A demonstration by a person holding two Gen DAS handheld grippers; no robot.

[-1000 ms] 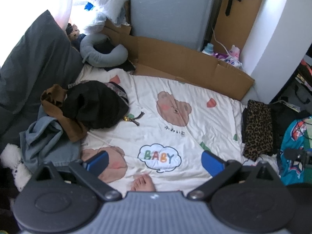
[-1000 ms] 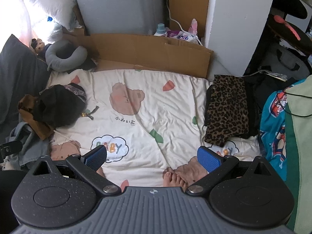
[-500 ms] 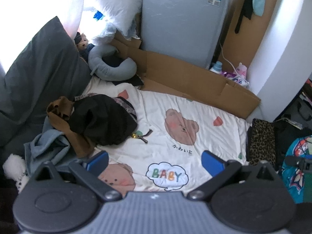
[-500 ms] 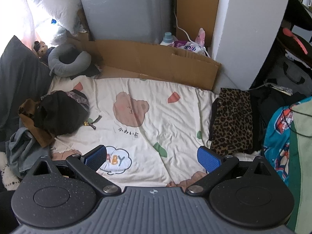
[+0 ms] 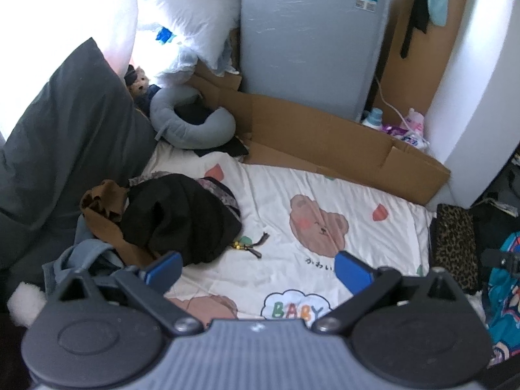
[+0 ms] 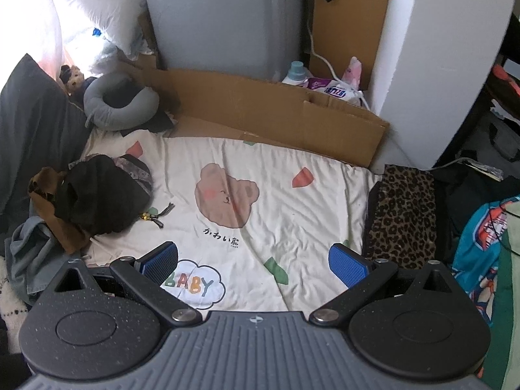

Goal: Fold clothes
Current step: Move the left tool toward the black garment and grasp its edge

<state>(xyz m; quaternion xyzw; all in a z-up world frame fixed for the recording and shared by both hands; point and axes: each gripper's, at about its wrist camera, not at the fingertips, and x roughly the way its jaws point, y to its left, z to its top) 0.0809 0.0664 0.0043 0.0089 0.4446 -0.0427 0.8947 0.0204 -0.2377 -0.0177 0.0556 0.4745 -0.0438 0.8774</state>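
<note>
A heap of unfolded clothes lies at the left of the bear-print sheet [image 5: 325, 195]: a black garment [image 5: 178, 221] on top, a brown one [image 5: 104, 208] and a grey-blue one [image 5: 84, 260] under it. The same black garment [image 6: 97, 195] shows in the right wrist view. A folded leopard-print garment [image 6: 403, 214] lies at the sheet's right edge, also seen as a leopard-print garment [image 5: 455, 240] in the left wrist view. My left gripper [image 5: 256, 268] is open and holds nothing, its left pad just in front of the black garment. My right gripper [image 6: 253, 261] hangs open over the sheet's middle.
A dark pillow [image 5: 65, 149] and a grey neck pillow [image 5: 191, 123] sit at the left. Flattened cardboard [image 6: 276, 110] borders the far edge, with a grey appliance [image 6: 221, 19] and a white wall [image 6: 438, 65] behind. Bottles [image 6: 295, 71] stand by the wall. Colourful fabric [image 6: 481, 247] lies right.
Both grippers have tilted up and moved forward: the sheet's near edge and the person's toes have dropped out of view, and more of the appliance and wall shows. The jaws stayed open.
</note>
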